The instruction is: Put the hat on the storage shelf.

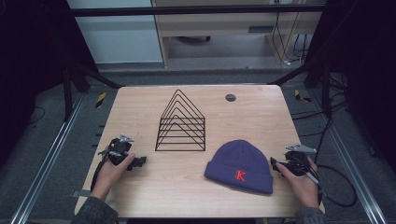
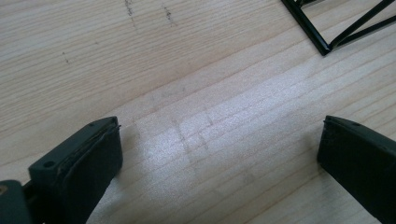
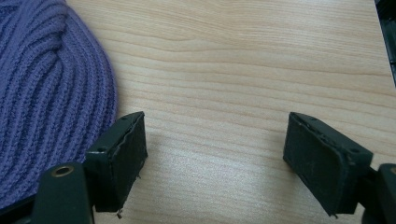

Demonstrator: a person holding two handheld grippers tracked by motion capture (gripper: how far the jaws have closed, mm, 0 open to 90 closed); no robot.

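With both grippers gaping and empty, the right gripper just beside the purple beanie and the left gripper well away, a shallow pinch could slip off the knit.

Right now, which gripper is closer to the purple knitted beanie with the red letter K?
Right. The right gripper sits just beside the purple knitted beanie's edge, open. The left gripper rests far across the wooden table, also open.

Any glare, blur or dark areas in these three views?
High view: table evenly lit, surroundings dark, beanie sharp. Left gripper view: bright glare patch on the wood, near jaws soft, wire rack crisp. Right gripper view: even light, knit ribs clear, jaws slightly blurred.
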